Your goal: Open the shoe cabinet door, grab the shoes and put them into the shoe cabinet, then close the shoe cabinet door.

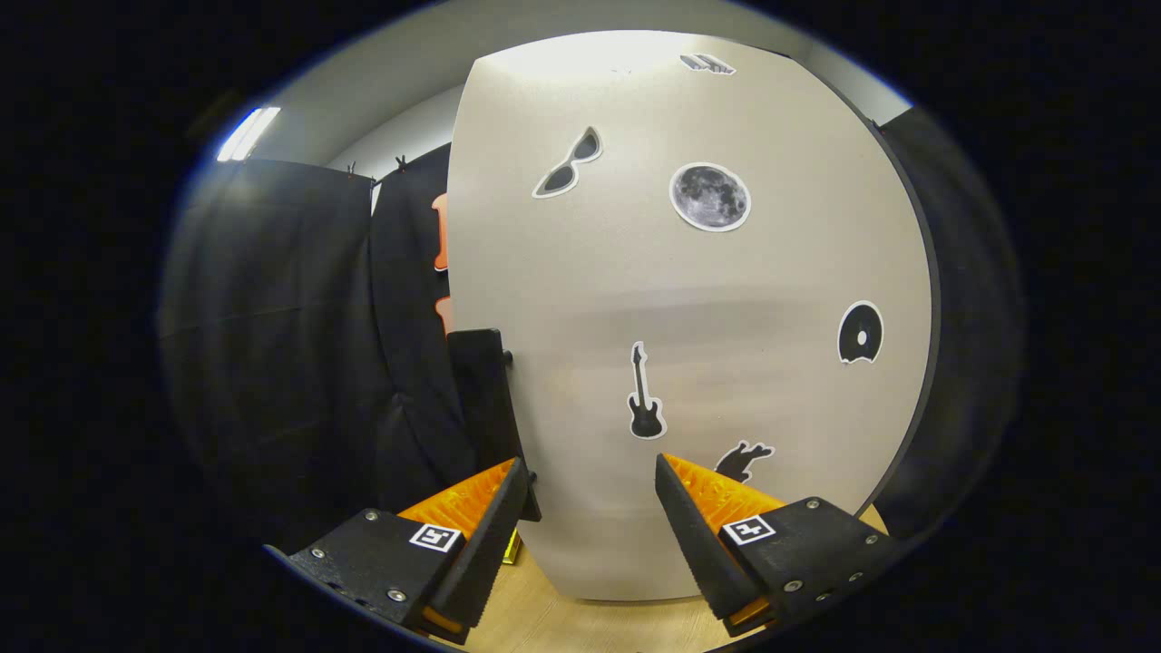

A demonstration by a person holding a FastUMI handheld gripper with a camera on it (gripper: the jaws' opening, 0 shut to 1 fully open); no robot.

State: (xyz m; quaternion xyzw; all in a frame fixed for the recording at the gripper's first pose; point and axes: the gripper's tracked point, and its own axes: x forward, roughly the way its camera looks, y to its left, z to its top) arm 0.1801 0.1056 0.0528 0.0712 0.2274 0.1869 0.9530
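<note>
Now I am holding my tongs [590, 508] open before the shoe cabinet door [698, 308], aiming for its left edge.

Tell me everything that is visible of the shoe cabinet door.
The shoe cabinet door is a pale beige matte panel with a dark edge, standing upright just ahead of the open gripper. Stickers decorate it: sunglasses, a moon, a disc, a guitar. A black handle sits at its edge beside the dark cloth. Nothing grips it.
</note>
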